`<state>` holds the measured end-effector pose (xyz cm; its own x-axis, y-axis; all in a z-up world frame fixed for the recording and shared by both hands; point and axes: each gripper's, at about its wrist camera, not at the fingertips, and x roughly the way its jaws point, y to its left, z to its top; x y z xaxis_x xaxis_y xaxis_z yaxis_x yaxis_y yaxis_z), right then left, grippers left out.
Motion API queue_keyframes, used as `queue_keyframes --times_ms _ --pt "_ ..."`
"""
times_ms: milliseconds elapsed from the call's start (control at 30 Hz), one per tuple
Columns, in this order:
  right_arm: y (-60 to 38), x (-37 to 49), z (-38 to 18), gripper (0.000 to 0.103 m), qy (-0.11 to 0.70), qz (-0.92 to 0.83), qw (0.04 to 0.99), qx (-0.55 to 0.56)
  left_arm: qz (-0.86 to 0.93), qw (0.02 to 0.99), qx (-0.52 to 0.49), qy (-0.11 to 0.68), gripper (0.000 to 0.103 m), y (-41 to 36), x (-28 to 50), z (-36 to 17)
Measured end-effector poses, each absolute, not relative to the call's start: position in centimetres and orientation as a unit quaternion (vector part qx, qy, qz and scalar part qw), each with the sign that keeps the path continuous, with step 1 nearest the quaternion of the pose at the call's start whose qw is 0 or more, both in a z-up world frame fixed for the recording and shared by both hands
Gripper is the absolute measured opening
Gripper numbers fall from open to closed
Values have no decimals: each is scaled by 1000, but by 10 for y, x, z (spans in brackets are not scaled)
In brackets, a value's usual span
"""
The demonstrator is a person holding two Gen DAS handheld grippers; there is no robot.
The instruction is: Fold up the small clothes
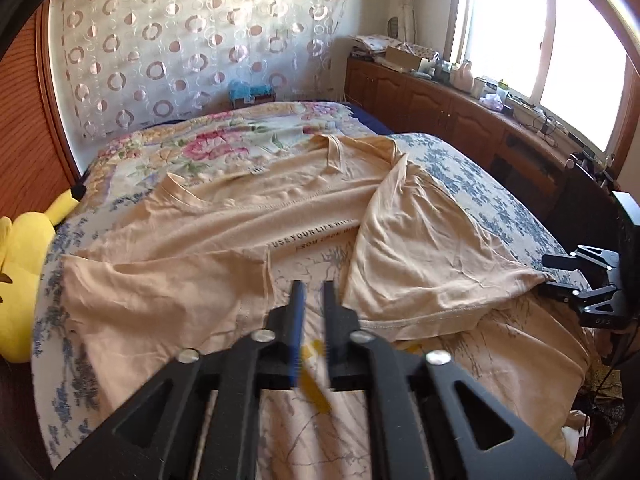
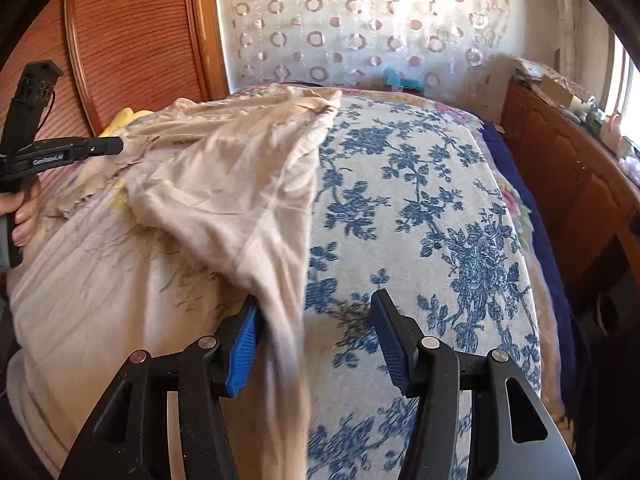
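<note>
A beige T-shirt (image 1: pixel 248 216) with dark printed lettering lies spread on the bed, both side parts folded in over its middle. My left gripper (image 1: pixel 313 292) hovers just above the shirt's middle between the two folded flaps, its jaws nearly closed with a narrow gap and nothing in them. My right gripper (image 2: pixel 316 320) is open at the shirt's right edge; the folded flap (image 2: pixel 240 184) lies against its left pad (image 2: pixel 242 340), not clamped. The right gripper also shows in the left wrist view (image 1: pixel 576 280), and the left gripper in the right wrist view (image 2: pixel 100 146).
The bed has a blue floral sheet (image 2: pixel 420 208) and a pink floral blanket (image 1: pixel 208 144) at the far end. A yellow plush toy (image 1: pixel 20 264) sits at the bed's left edge. A wooden cabinet (image 1: pixel 440 104) with clutter runs under the window on the right.
</note>
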<state>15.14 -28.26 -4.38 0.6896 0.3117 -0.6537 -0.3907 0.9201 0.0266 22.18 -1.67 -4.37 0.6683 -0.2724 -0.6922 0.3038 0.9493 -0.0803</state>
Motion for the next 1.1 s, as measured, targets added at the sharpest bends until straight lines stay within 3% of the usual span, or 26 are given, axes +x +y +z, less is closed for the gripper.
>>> queue_keyframes --times_ms 100,200,400,767,933,1100 --pt "-275 137 -32 56 327 215 919 -51 -156 920 19 358 57 -7 211 -38" --pt "-256 125 -24 50 315 243 915 -62 -149 924 22 351 73 -1 204 -36" --pt "-219 130 -41 31 346 285 889 -95 -151 923 23 354 76 9 187 -42" --pt "-190 168 -47 20 358 229 893 -147 -146 923 15 356 76 21 172 -51" --pt "-183 167 -45 5 352 226 894 -159 -141 923 16 358 76 26 171 -55" --pt "-184 154 -37 4 350 264 888 -139 -131 926 14 354 76 32 169 -54"
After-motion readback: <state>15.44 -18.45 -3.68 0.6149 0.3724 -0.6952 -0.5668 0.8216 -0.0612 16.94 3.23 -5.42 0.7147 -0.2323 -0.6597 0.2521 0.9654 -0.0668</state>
